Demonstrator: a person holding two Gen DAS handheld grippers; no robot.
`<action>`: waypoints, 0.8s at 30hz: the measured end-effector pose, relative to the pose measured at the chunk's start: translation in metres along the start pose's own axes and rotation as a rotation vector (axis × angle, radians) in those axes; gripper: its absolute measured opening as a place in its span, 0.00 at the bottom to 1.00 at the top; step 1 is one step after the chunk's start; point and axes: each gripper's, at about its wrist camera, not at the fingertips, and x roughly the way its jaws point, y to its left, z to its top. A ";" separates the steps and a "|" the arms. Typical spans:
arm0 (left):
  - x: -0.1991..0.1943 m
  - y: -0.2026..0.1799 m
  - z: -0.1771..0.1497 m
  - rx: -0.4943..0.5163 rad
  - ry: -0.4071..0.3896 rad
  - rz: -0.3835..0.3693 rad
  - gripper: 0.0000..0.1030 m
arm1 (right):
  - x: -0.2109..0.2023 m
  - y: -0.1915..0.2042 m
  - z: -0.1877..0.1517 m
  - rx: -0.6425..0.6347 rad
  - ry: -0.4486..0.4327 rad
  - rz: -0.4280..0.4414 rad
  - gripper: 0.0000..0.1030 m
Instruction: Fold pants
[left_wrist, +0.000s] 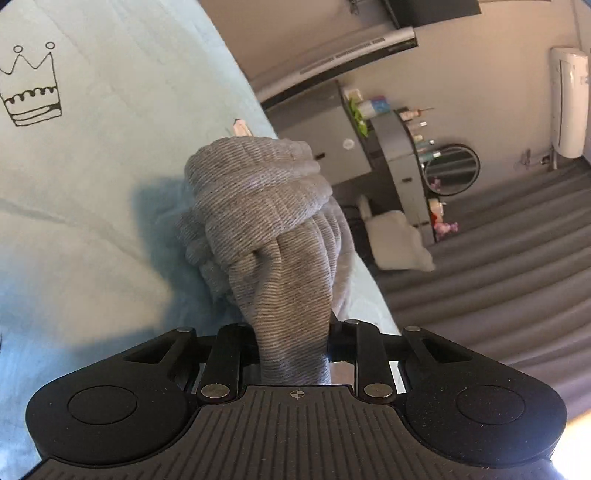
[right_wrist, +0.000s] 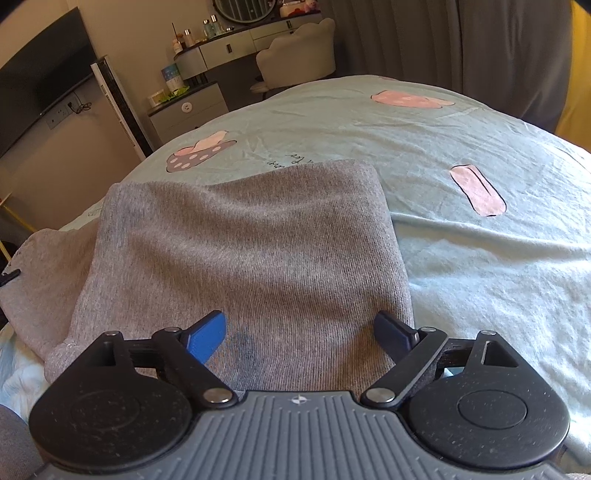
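The grey knit pants (right_wrist: 240, 243) lie on a pale blue bedspread (right_wrist: 461, 258), with a flat folded panel in front of my right gripper (right_wrist: 303, 332). That gripper is open, its blue fingers (right_wrist: 207, 336) spread just above the near edge of the cloth. In the left wrist view my left gripper (left_wrist: 293, 332) is shut on a bunched, gathered part of the pants (left_wrist: 266, 221), held up near the bed's edge. Its fingertips are hidden by the cloth.
The bedspread (left_wrist: 92, 184) carries a crown print (left_wrist: 31, 88) and pink prints (right_wrist: 476, 190). Beyond the bed stand a dressing table with bottles (right_wrist: 236, 44), a white chair (right_wrist: 299, 55), a round mirror (left_wrist: 450, 168), grey curtains (right_wrist: 461, 44) and a wall screen (right_wrist: 40, 74).
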 end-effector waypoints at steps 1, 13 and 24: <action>0.004 0.000 0.000 -0.005 0.006 0.030 0.41 | 0.001 0.000 0.000 0.000 -0.001 0.001 0.88; -0.007 -0.090 -0.018 0.311 -0.035 0.160 0.17 | -0.010 -0.006 0.003 0.046 -0.052 0.020 0.89; -0.011 -0.244 -0.140 0.915 0.084 -0.036 0.16 | -0.032 -0.019 0.003 0.122 -0.135 0.047 0.89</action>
